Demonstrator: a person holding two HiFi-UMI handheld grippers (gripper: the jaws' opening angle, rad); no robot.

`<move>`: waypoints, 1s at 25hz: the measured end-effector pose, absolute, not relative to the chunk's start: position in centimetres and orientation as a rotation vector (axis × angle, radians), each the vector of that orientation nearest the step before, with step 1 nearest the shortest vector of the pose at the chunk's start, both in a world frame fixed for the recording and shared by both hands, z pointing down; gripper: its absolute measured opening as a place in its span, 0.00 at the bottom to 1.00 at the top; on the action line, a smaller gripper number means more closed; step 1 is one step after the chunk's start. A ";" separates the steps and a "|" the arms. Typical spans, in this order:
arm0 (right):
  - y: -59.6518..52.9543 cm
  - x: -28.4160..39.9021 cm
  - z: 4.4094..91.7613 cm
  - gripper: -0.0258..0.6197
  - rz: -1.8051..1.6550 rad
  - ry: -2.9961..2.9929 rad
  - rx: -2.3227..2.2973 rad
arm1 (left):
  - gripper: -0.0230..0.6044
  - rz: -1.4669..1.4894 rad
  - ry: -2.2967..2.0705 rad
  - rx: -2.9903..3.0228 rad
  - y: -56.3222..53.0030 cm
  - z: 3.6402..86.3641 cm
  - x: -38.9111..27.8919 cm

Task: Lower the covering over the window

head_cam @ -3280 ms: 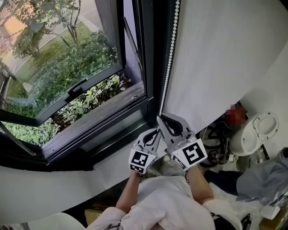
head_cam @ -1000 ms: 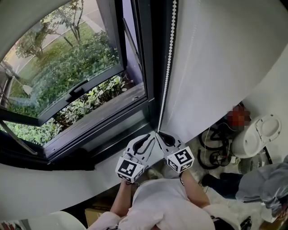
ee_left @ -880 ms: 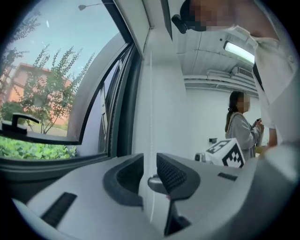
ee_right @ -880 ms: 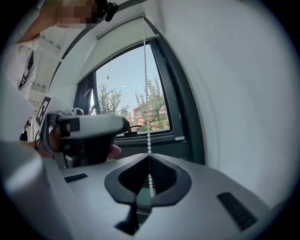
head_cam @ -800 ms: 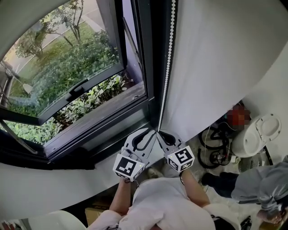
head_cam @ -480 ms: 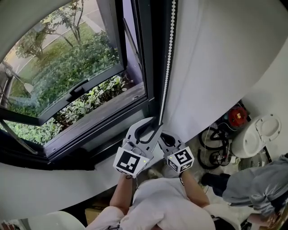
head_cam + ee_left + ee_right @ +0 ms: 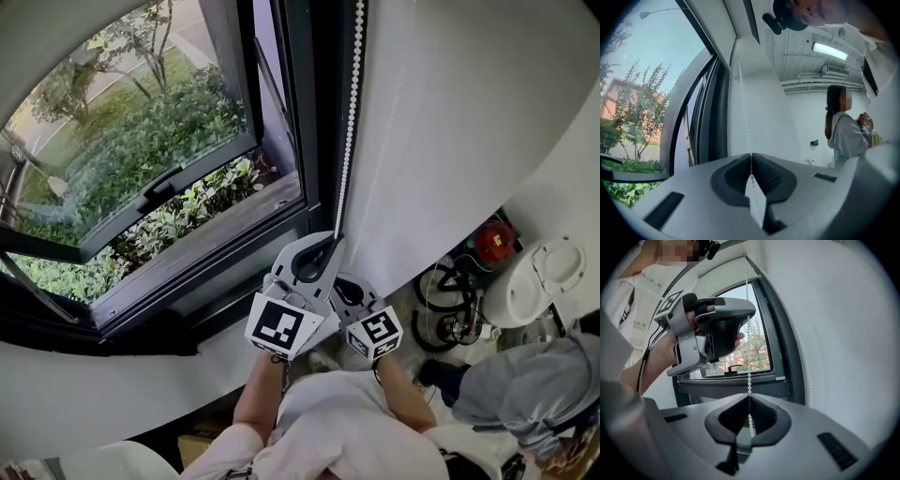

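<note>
From above, the two grippers sit stacked on the bead chain [image 7: 351,112], which hangs down between the dark window frame [image 7: 314,141] and the white wall [image 7: 469,122]. The left gripper [image 7: 336,239] is the higher one and the right gripper [image 7: 345,286] is tucked just under it, with its tips partly covered.

Only the gripper views settle the grip. The left gripper view shows its jaws have just been closing and now pinch the chain, the beads running up out of the slit. The right gripper view shows its jaws clamped on the same strand lower down, with the left gripper and the hand [image 7: 661,352] that holds it above.

That view also catches the covering [image 7: 724,280], a white band high across the top of the window. A person [image 7: 846,136] standing in the room appears only in the left gripper view.

Whether the chain's far strand is free, I cannot tell. The chain's bottom loop is hidden behind the grippers.
</note>
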State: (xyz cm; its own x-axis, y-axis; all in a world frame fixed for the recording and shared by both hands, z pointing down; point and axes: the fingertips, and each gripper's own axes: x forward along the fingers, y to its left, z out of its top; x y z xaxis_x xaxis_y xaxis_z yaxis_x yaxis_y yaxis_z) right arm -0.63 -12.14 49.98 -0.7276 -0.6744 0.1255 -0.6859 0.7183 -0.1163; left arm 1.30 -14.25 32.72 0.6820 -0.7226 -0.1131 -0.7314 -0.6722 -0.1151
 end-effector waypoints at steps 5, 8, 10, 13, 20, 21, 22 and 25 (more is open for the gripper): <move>-12.5 -1.0 50.0 0.04 0.226 -2.832 1.122 | 0.06 0.132 1.228 -2.719 -13.9 32.6 1.0; -12.5 -1.2 50.5 0.04 0.227 -2.807 1.106 | 0.06 0.103 1.238 -2.724 -14.0 33.3 0.7; -12.4 -1.3 51.2 0.04 0.244 -2.794 1.098 | 0.06 0.093 1.245 -2.735 -14.0 33.9 0.6; -12.3 -1.4 52.3 0.04 0.264 -2.775 1.088 | 0.06 0.076 1.257 -2.750 -14.0 35.1 0.5; -12.0 -1.3 54.6 0.04 0.309 -2.735 1.076 | 0.06 0.048 1.285 -2.801 -13.9 37.6 0.2; -11.9 -1.4 54.9 0.04 0.313 -2.729 1.074 | 0.06 0.039 1.290 -2.810 -13.8 38.0 0.2; -11.9 -1.4 55.2 0.04 0.317 -2.722 1.073 | 0.06 0.032 1.294 -2.816 -13.8 38.4 0.2; -11.9 -1.4 56.3 0.04 0.326 -2.698 1.070 | 0.06 0.019 1.299 -2.829 -14.0 39.5 0.2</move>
